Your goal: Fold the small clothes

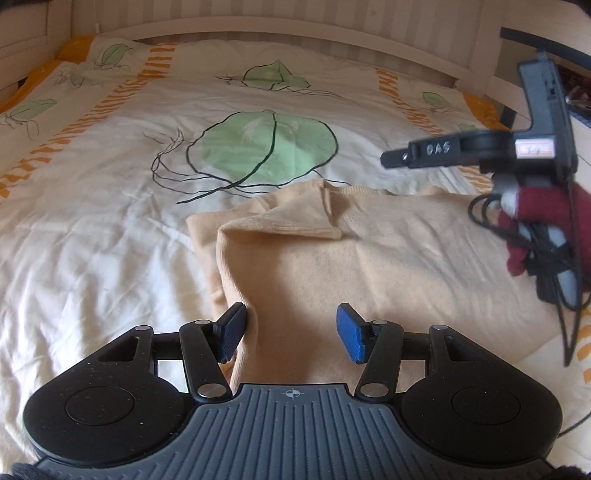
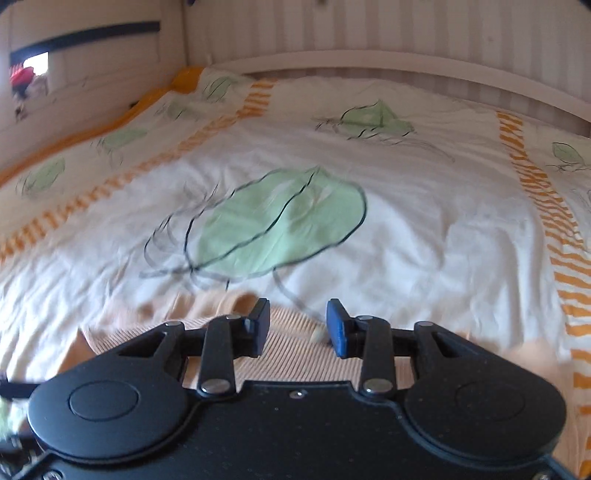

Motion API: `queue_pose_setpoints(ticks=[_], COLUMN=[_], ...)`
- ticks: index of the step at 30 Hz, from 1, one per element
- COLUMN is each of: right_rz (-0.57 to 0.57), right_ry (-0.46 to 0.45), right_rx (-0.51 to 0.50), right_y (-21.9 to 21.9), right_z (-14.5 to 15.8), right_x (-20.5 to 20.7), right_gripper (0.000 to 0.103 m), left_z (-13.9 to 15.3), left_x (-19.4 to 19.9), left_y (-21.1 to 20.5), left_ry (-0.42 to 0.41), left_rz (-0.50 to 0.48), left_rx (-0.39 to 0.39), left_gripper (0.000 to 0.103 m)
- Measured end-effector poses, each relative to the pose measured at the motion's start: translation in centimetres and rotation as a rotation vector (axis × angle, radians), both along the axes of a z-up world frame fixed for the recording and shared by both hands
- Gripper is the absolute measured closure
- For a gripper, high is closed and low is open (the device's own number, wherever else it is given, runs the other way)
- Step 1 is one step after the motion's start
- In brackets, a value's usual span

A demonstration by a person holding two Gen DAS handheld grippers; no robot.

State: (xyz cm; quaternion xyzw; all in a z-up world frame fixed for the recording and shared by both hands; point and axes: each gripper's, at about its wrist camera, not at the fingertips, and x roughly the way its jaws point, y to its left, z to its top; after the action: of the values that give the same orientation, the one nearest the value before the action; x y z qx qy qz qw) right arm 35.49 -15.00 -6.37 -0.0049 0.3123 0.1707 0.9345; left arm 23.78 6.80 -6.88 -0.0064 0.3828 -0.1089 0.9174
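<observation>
A peach knit garment (image 1: 369, 258) lies partly folded on the bed, one flap turned over its middle. My left gripper (image 1: 291, 332) hovers low over its near left part, open, and the left pad (image 1: 231, 332) sits right by the folded side edge. My right gripper (image 1: 402, 157) hangs above the garment's far right corner, held by a hand in a dark red glove (image 1: 532, 221). In the right wrist view, which is blurred, the right gripper (image 2: 297, 328) is open with nothing between its pads, above the garment's ribbed hem (image 2: 288, 354).
The bed is covered by a white quilt (image 1: 92, 240) with green leaf prints (image 1: 269, 147) and orange striped bands. A white bed rail (image 1: 295, 29) and a panelled wall close the far side. Black cables (image 1: 554, 266) dangle from the right hand.
</observation>
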Motion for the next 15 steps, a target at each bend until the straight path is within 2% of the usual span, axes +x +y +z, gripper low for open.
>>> queue_pose_setpoints(ticks=[6, 11, 15], right_rz=[-0.033, 0.011, 0.001], right_ry=[0.021, 0.057, 0.087], right_rx=[0.043, -0.01, -0.011], right_y=[-3.7, -3.9, -4.1], right_z=[0.7, -0.8, -2.2], right_x=[-2.9, -5.5, -6.0], right_gripper=[0.057, 0.057, 0.057], left_z=[0.4, 0.3, -0.8], left_x=[1.9, 3.9, 7.6], left_y=[-0.9, -1.0, -0.4], left_ry=[-0.008, -0.02, -0.009], left_rz=[-0.02, 0.017, 0.03], left_rx=[0.017, 0.077, 0.168], left_gripper=[0.051, 0.051, 0.051])
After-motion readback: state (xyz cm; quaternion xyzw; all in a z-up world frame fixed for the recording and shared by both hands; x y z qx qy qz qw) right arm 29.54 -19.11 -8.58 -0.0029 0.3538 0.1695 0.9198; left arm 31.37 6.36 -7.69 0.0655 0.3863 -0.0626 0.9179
